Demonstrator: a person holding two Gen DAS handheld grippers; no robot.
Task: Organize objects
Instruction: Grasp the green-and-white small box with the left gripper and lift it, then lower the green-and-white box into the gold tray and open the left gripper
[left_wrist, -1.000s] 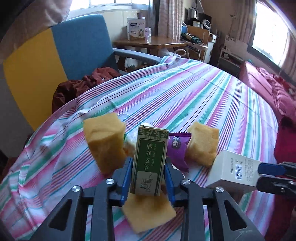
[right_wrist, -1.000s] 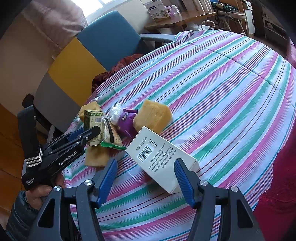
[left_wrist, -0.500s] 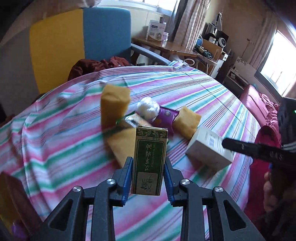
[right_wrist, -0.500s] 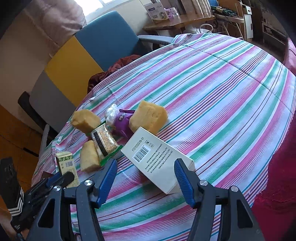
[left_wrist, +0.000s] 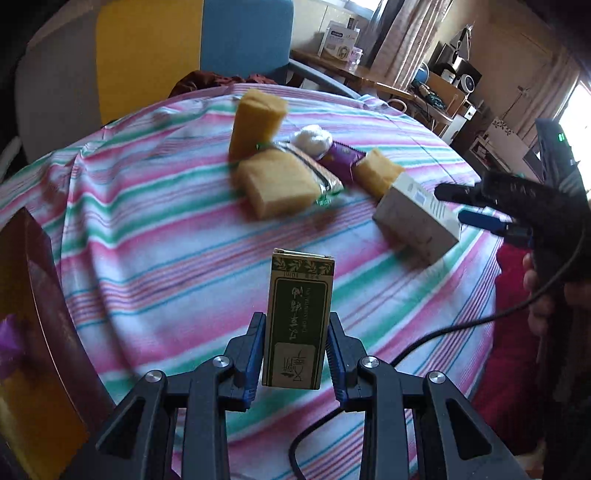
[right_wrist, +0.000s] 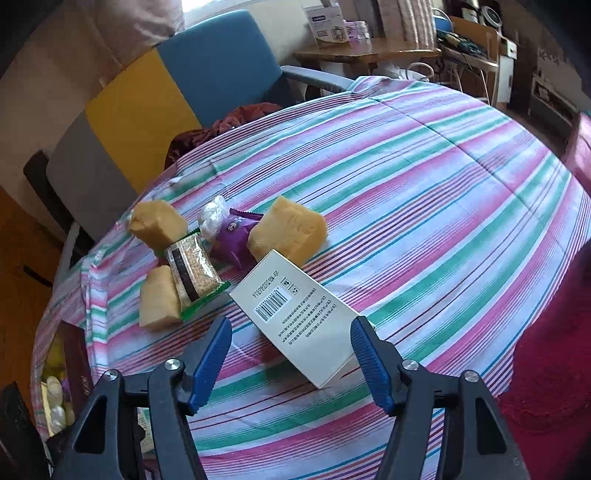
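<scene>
1. My left gripper (left_wrist: 295, 352) clamped a green box (left_wrist: 298, 321) upright above the striped counter (left_wrist: 166, 258).
2. My right gripper's (right_wrist: 291, 363) jaws were opening around the white box (right_wrist: 301, 317), lying on the counter beside the sponges (right_wrist: 288, 230).

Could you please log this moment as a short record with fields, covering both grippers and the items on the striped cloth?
left gripper: shut on the green box, held upright above the striped cloth
right gripper: jaws opening, on either side of the white box, pads not pressing it
white box: lying on the cloth, barcode face up
yellow sponges: three
snack packets: purple packet, clear cracker packet
brown container: at the cloth's edge, contents unclear
</scene>
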